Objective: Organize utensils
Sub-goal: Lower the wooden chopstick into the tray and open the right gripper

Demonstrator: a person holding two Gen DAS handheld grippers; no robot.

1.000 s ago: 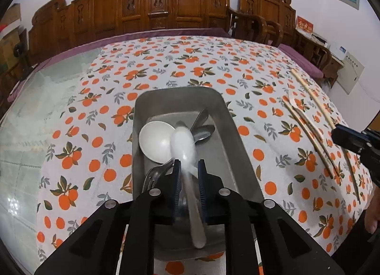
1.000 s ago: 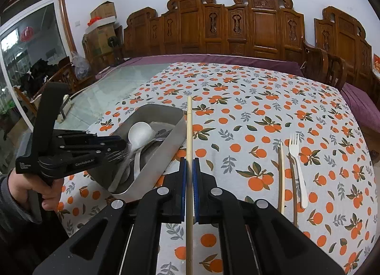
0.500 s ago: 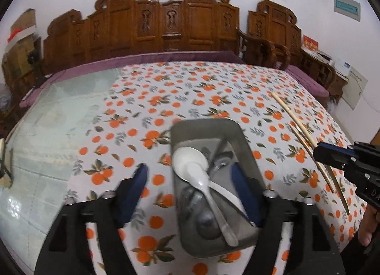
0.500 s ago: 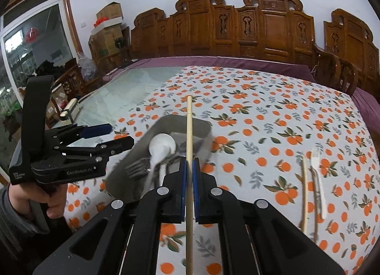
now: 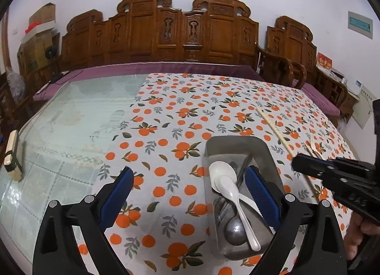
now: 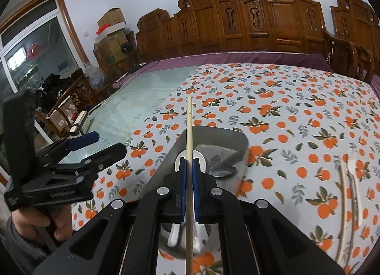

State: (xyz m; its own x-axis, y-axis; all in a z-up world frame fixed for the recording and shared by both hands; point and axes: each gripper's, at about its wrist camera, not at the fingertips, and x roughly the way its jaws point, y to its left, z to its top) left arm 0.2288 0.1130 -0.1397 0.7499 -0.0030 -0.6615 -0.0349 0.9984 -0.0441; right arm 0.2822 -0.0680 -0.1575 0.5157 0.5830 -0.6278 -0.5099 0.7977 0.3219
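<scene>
A metal tray (image 5: 237,140) on the orange-print cloth holds a white spoon (image 5: 225,180), a metal spoon (image 5: 235,229) and other metal cutlery. My left gripper (image 5: 188,175) hovers above the tray's left side. Its jaws are opening wide and grip nothing. My right gripper (image 6: 189,163) is shut on a long wooden chopstick (image 6: 189,130), which points forward over the tray (image 6: 237,137). In the left wrist view the right gripper (image 5: 296,163) comes in from the right with the chopstick (image 5: 275,130). The left gripper (image 6: 106,144) shows at the left of the right wrist view.
Loose chopsticks (image 6: 342,180) and a pale fork (image 6: 353,175) lie on the cloth right of the tray. Bare glass tabletop (image 5: 71,132) is to the left, with a small wooden block (image 5: 13,153) at its edge. Carved wooden chairs (image 5: 190,32) line the far side.
My left gripper let go of the white spoon, opened wide and drew back and up; the spoon now lies in the tray. My right gripper carried the chopstick left, over the tray.
</scene>
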